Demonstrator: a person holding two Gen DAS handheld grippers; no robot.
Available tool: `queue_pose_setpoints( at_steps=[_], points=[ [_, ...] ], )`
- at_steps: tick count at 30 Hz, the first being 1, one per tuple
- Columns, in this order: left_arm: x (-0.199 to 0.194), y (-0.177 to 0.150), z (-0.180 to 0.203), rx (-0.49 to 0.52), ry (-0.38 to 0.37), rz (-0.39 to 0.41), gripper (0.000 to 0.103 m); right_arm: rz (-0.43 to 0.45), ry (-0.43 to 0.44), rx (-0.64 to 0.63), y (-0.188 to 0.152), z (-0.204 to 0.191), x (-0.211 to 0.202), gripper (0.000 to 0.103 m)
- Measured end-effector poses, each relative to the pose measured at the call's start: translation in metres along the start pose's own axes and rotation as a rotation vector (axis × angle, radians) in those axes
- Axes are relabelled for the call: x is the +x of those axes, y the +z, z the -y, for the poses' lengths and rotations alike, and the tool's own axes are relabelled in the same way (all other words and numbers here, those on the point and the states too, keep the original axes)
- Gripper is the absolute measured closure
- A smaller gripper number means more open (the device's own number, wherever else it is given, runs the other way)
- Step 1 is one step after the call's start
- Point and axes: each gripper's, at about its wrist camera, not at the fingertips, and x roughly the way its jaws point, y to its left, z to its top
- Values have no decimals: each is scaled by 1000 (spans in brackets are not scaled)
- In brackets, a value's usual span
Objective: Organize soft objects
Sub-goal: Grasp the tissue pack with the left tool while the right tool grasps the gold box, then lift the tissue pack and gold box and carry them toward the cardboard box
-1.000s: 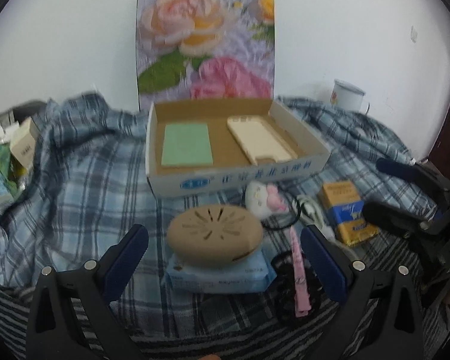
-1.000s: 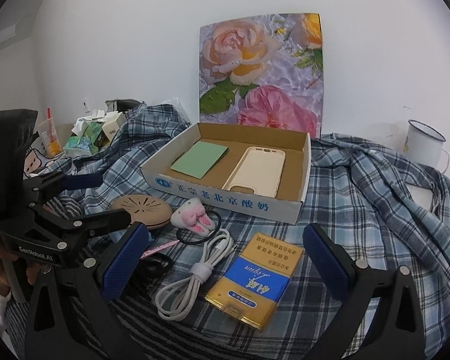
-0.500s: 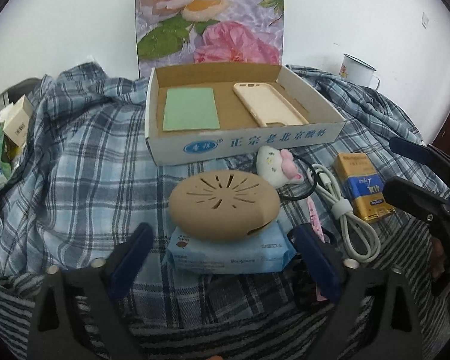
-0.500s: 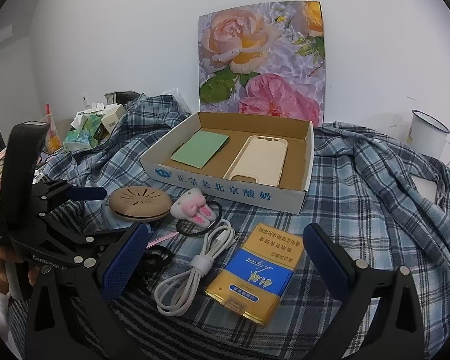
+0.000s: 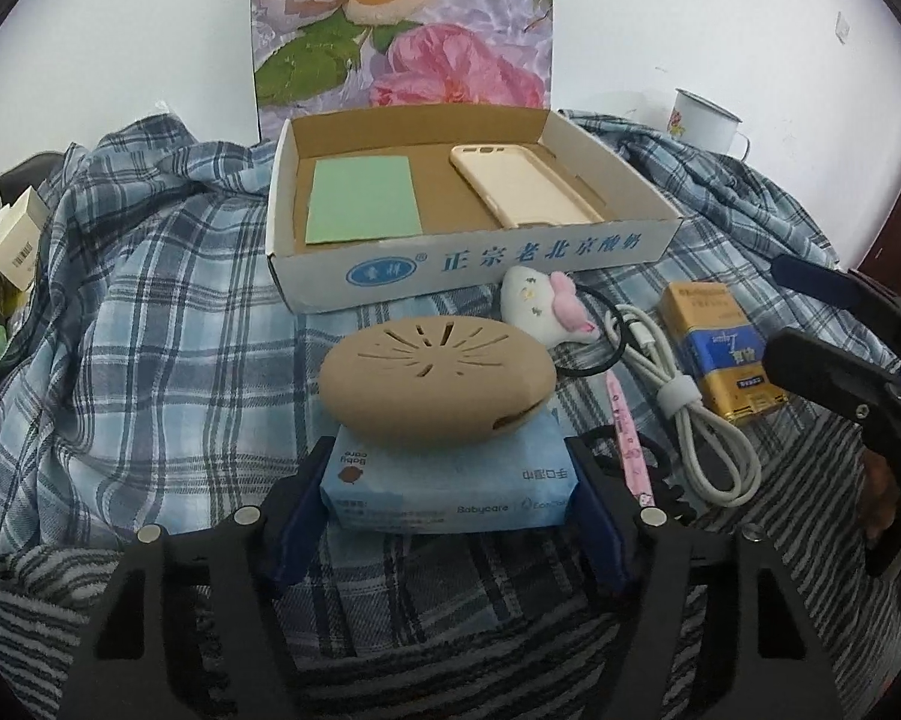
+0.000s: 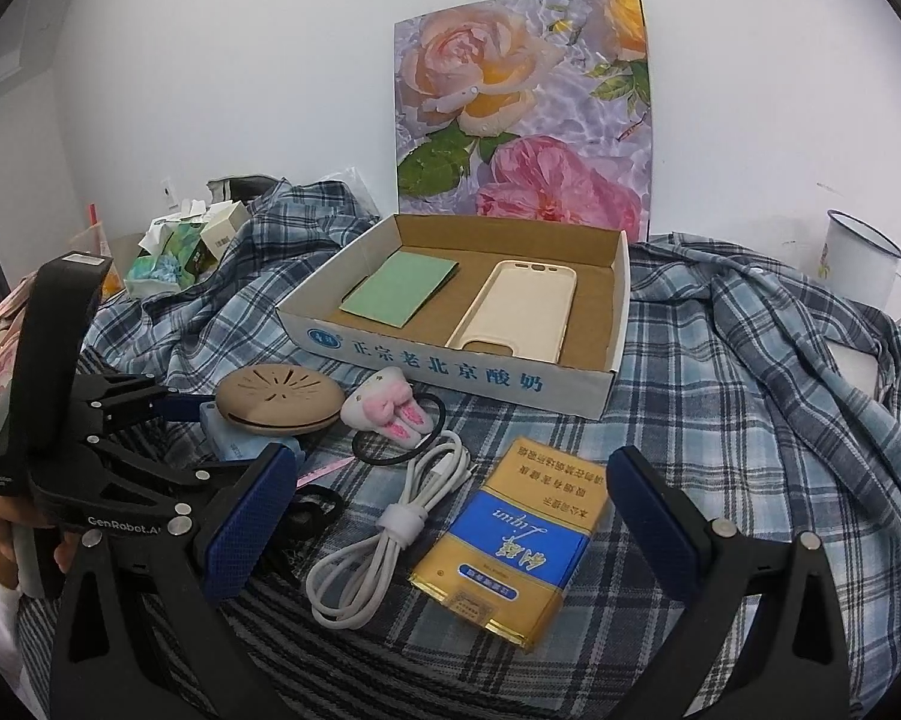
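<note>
The left gripper has its blue pads pressed against both short ends of the pale blue tissue pack, so it looks clamped on it. The tan silicone pouch rides loose on top of the pack. The pack lies on the plaid cloth at about 6 o'clock from the cardboard box, which already holds a green pad and a cream phone case.

The main risk, as I judge it, is the pouch: nothing holds it, so a tilt or a quick lift could slide it off onto the plush toy at 1 o'clock or onto the cloth. A soft pack may also buckle under the squeeze and slip. The pink clip and black hair tie sit just beside the right pad and could snag.

The right gripper has its fingers wide apart with nothing between them, and hovers over the white cable and the gold and blue packet.

Hard to tell: how deep the pads bite, since the pack's lower edge is hidden behind the fingers. In the right wrist view the pack is mostly covered by the pouch and the left gripper. The dark object under the pink clip is too obscured to name. The enamel mug is partly hidden by the cloth.
</note>
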Motion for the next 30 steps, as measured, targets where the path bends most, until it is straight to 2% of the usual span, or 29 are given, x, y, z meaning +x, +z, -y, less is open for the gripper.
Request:
queue_pose_setpoints(
  at_steps=[4,15,20,26,30],
  points=[
    [-8,1,-3,-15,-38,36,29,-8,6,3,-1,1,1,0],
    [-34,3,-7,-28,-44,151,29,-108,-57,39,-4,26,17,0],
    [-47,5,-9,-34,-47,208,29,-188,-85,43,-7,27,32,14],
    [-49,6,-10,-42,-47,213,29,-267,-107,14,-9,22,48,21],
    [-49,6,-9,-38,-46,213,29,-268,-128,-18,-10,17,49,34]
  ],
)
